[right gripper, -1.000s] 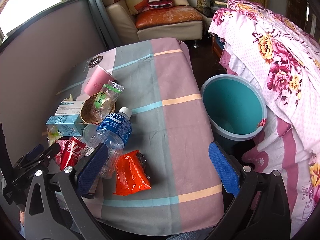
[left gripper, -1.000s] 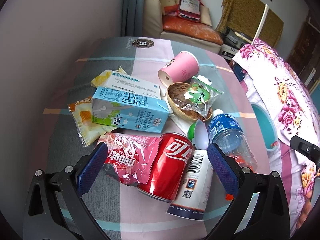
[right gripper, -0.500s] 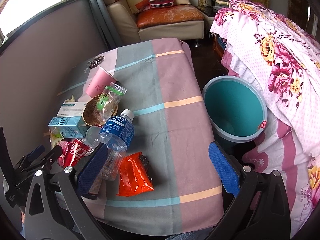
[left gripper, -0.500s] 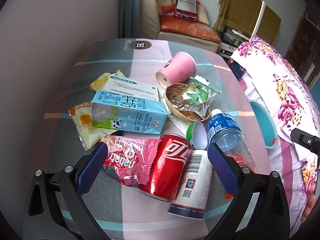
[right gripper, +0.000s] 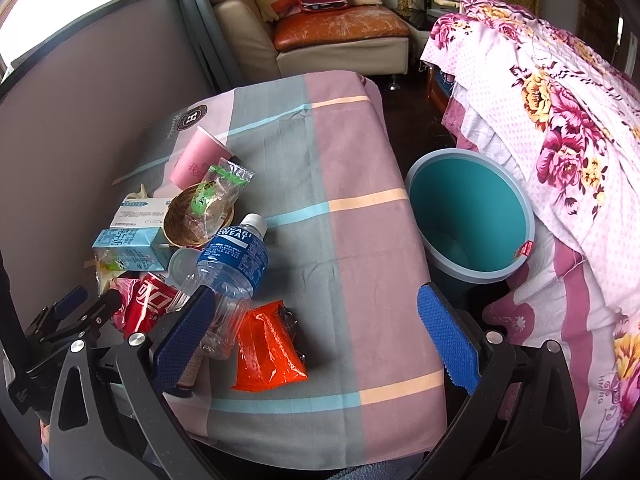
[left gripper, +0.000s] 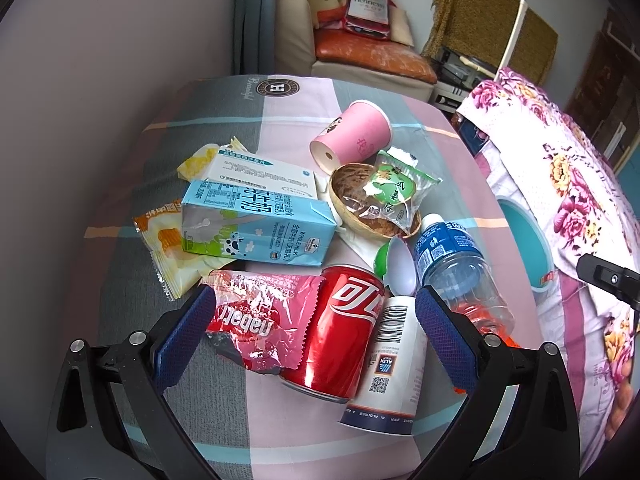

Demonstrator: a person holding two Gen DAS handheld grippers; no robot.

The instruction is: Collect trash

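Note:
Trash lies piled on a checked tablecloth (left gripper: pixel 280 116). My left gripper (left gripper: pixel 316 324) is open and empty, its jaws astride a red cola can (left gripper: pixel 340 336) and a pink snack wrapper (left gripper: pixel 256 320). Beside them lie a white ALDI cup (left gripper: pixel 392 364), a clear Pocari Sweat bottle (left gripper: pixel 456 268), a blue milk carton (left gripper: pixel 252 224), a pink paper cup (left gripper: pixel 356 136) and a brown bowl (left gripper: pixel 360 204). My right gripper (right gripper: pixel 316 332) is open and empty above an orange packet (right gripper: pixel 268 352). A teal bin (right gripper: pixel 472 216) stands on the floor right of the table.
A floral bedspread (right gripper: pixel 560 128) hangs close behind the bin. A grey wall (left gripper: pixel 100 80) runs along the table's left side. A sofa (right gripper: pixel 336 36) stands beyond the table's far end. The tablecloth's right half (right gripper: pixel 352 184) is bare.
Both grippers have shifted only slightly; the left has edged a little closer to the can and wrapper. Both stay open. The trash has not moved.

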